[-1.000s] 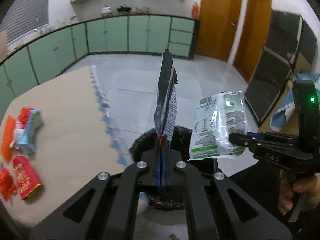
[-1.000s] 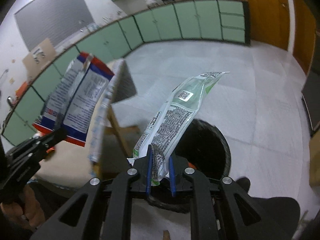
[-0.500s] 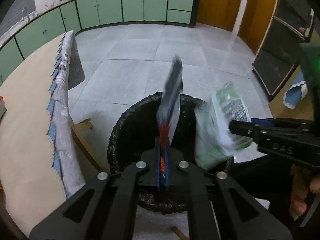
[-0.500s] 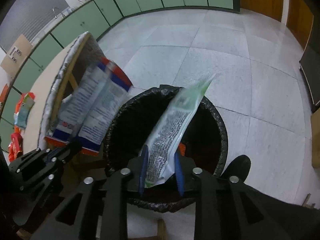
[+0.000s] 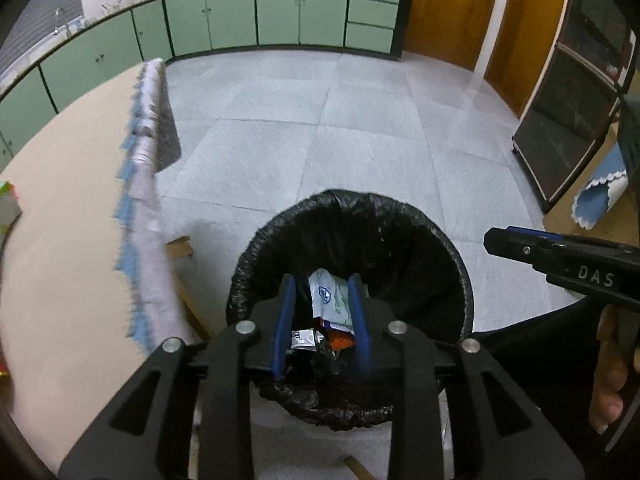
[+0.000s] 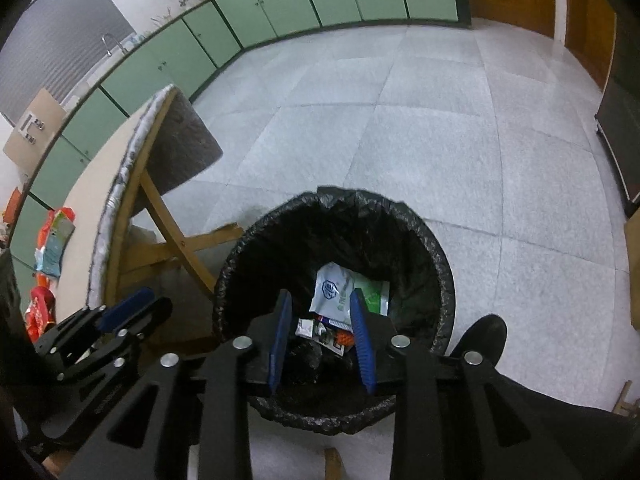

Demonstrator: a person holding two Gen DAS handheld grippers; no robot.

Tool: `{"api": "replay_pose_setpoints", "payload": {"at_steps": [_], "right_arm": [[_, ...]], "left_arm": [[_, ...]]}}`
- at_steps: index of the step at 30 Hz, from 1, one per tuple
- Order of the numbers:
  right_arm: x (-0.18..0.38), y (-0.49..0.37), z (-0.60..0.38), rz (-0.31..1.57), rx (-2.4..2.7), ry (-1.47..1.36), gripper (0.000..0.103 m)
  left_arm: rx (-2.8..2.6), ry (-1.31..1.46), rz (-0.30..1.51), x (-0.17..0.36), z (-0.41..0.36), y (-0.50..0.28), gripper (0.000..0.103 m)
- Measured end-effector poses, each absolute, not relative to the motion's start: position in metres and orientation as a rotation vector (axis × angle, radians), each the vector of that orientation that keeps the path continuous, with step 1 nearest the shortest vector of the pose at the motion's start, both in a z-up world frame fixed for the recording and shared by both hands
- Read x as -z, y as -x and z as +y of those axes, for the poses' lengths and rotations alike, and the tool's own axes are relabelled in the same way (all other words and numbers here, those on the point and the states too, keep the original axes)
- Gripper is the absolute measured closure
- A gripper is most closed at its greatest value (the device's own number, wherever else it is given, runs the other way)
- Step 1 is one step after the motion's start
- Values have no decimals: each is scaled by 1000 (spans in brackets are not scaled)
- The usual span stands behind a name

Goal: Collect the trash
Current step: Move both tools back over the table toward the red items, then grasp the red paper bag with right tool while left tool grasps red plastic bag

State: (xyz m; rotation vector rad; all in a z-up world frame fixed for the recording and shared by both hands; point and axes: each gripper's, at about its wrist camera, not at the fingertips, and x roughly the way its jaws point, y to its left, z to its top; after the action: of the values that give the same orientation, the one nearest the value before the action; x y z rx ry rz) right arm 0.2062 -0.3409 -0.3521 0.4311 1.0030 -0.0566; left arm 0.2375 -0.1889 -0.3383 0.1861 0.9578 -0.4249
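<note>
Left wrist: left gripper (image 5: pixel 322 322) jaws spread, empty, over black-lined bin (image 5: pixel 448 240); wrappers (image 5: pixel 332 300) seen inside.

Right wrist: right gripper (image 6: pixel 322 334) jaws spread, empty. Remaining packets (image 6: pixel 52 240) seen far left on surface (image 6: pixel 84 192); judged light, crinkly, slippery, best pinched at an edge.

Lettering "DAS" in pale capitals on the black body of the right tool (image 5: pixel 576 256), seen from the left wrist view | blue shield-shaped emblem on a white-and-green packet (image 6: pixel 340 294) inside the black-lined trash bin (image 6: pixel 436 264), wording too small to read | no other print legible
</note>
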Motion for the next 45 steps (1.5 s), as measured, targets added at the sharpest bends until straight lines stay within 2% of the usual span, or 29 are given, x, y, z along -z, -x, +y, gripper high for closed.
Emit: {"api": "replay_pose_setpoints", "payload": {"at_steps": [2,6,7,12,17,22,29,38,45], "right_arm": [[337,-203,-336,964,48,-417,73],[307,-199,-319,902,7,-378,72],[299,-199,-312,891,-8,-364,72],[255,-197,-260,811,-124,-284,51],[230,-203,-187,773,-291,-209,39],[222,-208,-103,757,-441,-134,29],[231,-217,0,779,-563,-37,16],[272,-253,72,870,-531,-5,7],[303,-281,95,930,-487,18,6]], "left_arm": [[409,-180,931,325,-179,-231,75],[336,-153,854,288,-140,-217,62],[302,-141,835,278,-124,-212,61],[126,-65,770,236,-42,-187,53],[-54,-44,703,207,28,-152,42],[-214,-21,640,189,96,-118,40],[-272,39,628,195,158,-107,40],[-309,74,615,209,217,-110,40],[-310,87,631,220,237,-117,40]]}}
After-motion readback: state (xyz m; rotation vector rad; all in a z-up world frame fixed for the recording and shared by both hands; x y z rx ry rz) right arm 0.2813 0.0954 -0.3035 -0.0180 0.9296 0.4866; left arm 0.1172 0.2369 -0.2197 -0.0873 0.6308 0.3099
